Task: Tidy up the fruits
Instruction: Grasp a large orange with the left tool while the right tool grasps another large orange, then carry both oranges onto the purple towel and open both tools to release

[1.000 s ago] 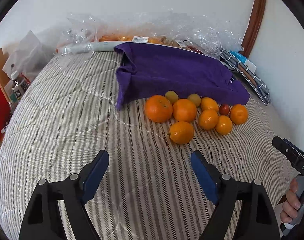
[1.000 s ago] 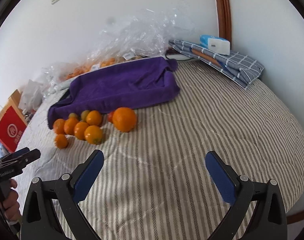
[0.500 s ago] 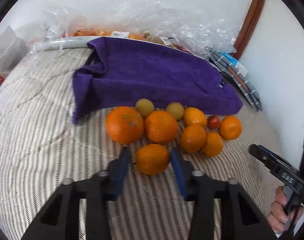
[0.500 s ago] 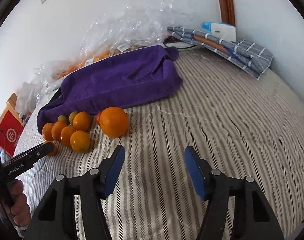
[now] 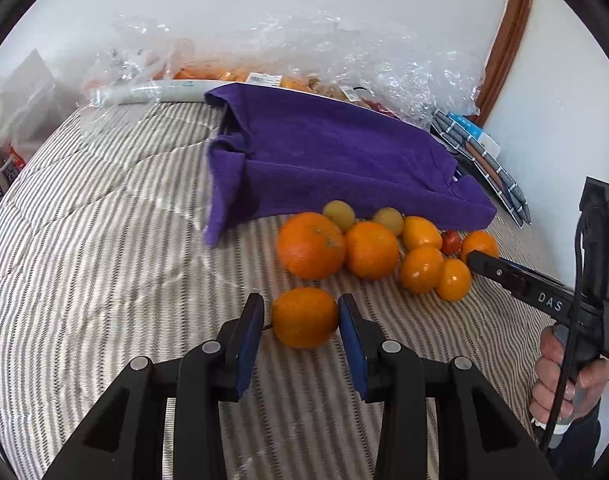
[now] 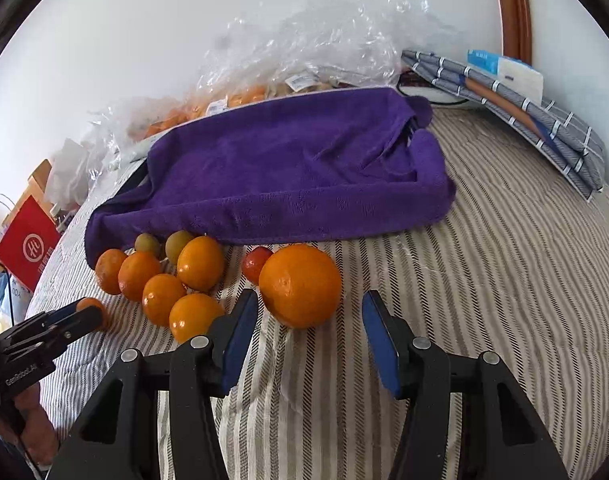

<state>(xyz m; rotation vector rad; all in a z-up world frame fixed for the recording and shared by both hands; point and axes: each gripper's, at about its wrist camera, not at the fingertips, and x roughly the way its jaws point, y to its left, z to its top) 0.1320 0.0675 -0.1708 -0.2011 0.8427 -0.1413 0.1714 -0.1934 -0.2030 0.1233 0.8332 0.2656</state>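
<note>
Left claw (image 5: 300, 316) brackets a lone orange (image 5: 305, 317), not quite clenched; right claw (image 6: 310, 320) sits released, lined up on the big orange (image 6: 300, 285).

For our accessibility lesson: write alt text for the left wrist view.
The left gripper brackets a lone orange on a striped quilt, right pad touching, left just off. Behind lie clustered fruits and a purple towel.
</note>
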